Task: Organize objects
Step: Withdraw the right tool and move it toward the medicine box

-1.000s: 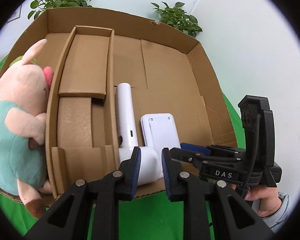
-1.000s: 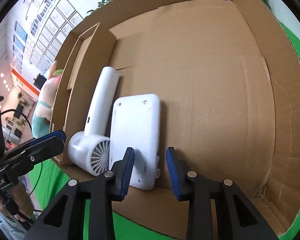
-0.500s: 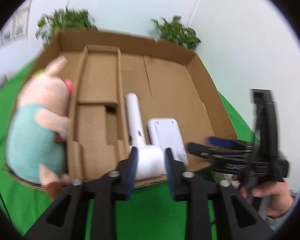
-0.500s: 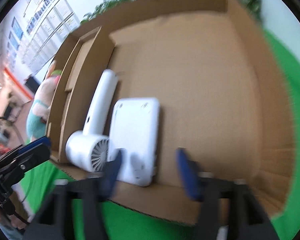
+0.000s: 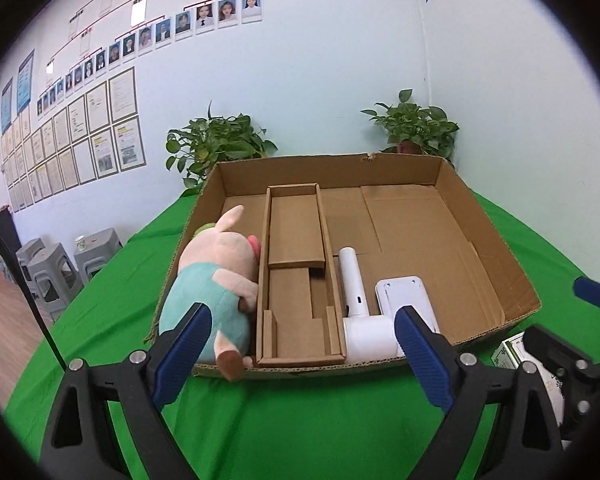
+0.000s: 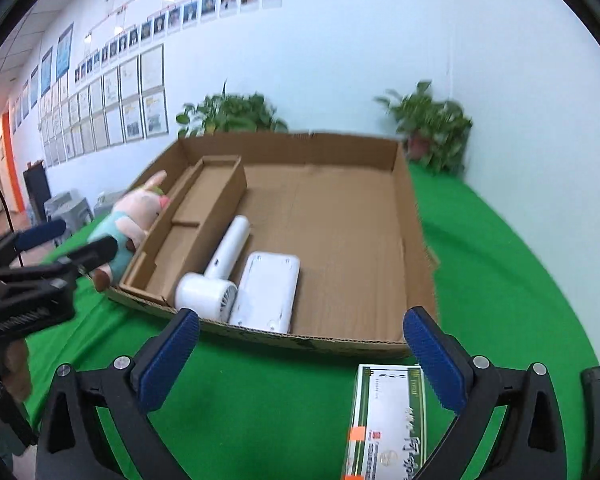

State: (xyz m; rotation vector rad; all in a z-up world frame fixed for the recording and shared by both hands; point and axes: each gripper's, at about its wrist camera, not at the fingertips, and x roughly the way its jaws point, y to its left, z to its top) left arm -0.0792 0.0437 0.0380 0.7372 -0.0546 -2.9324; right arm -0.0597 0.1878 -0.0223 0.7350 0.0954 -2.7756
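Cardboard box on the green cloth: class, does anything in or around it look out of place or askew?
Yes. The plush pig is wedged on its side between the cardboard box wall and the cardboard insert, one foot over the front edge. A green and white carton lies outside the box. The hair dryer and white device lie tidily side by side.

Behind my green-clothed surface (image 5: 300, 420) stood a pale wall (image 5: 320, 80) hung with framed papers (image 5: 80, 136); two potted plants (image 5: 220, 148) flanked it, grey stools (image 5: 56, 264) left.
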